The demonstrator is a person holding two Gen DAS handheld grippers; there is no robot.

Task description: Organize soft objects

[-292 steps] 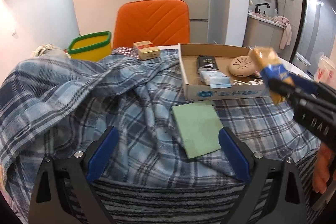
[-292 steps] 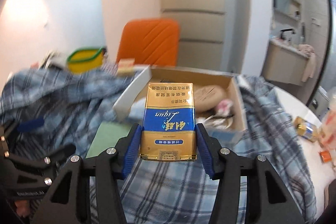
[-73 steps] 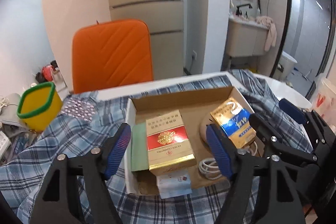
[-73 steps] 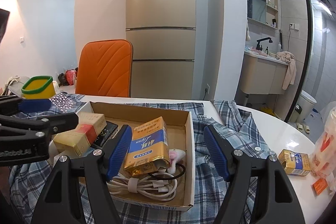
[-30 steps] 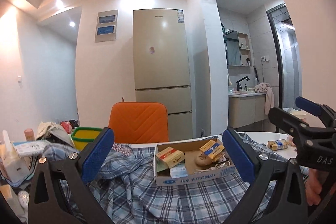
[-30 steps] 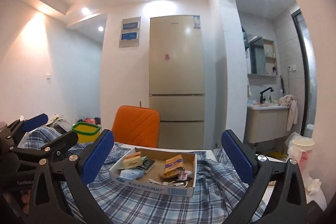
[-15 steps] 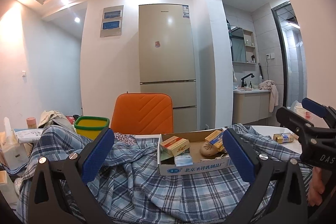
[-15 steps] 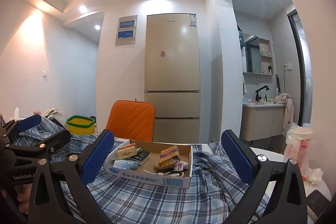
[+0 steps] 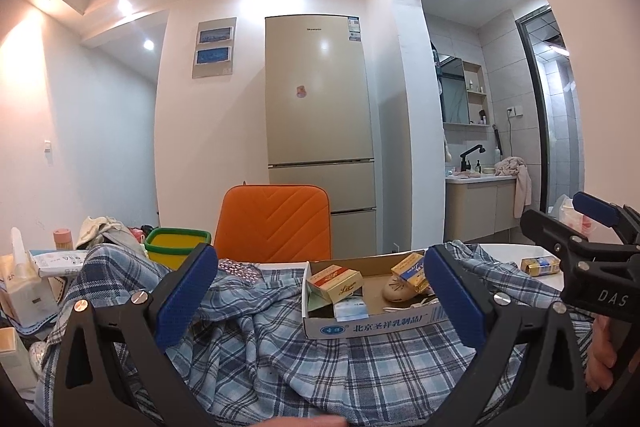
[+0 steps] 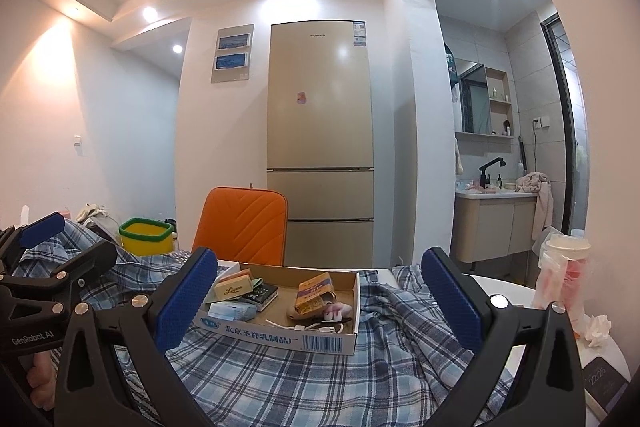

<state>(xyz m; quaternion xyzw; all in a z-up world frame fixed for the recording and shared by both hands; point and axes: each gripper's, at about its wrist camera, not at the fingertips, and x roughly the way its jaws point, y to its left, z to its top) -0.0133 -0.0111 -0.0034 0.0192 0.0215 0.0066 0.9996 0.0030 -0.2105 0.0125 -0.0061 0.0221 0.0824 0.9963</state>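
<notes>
- Sitting on the rumpled blue plaid cloth [image 10: 280, 379], a shallow cardboard box [image 10: 280, 337] is showing a blue logo, Chinese print and a barcode on its front wall.
- Lying inside it are a red-and-gold packet [image 9: 335, 282], a blue-and-gold packet [image 9: 412, 269], a small black box [image 10: 260, 294] and white cables [image 10: 320, 327].
- Hovering wide apart and holding nothing are the left gripper [image 9: 320, 301] and the right gripper [image 10: 318, 301]; "DAS" is showing on one, "GenRobot.AI" on the other.
- Standing behind the table are an orange chair [image 9: 276, 223], a yellow tub [image 10: 146, 235] and a beige fridge [image 10: 320, 131]; a washbasin nook is opening to the right.
</notes>
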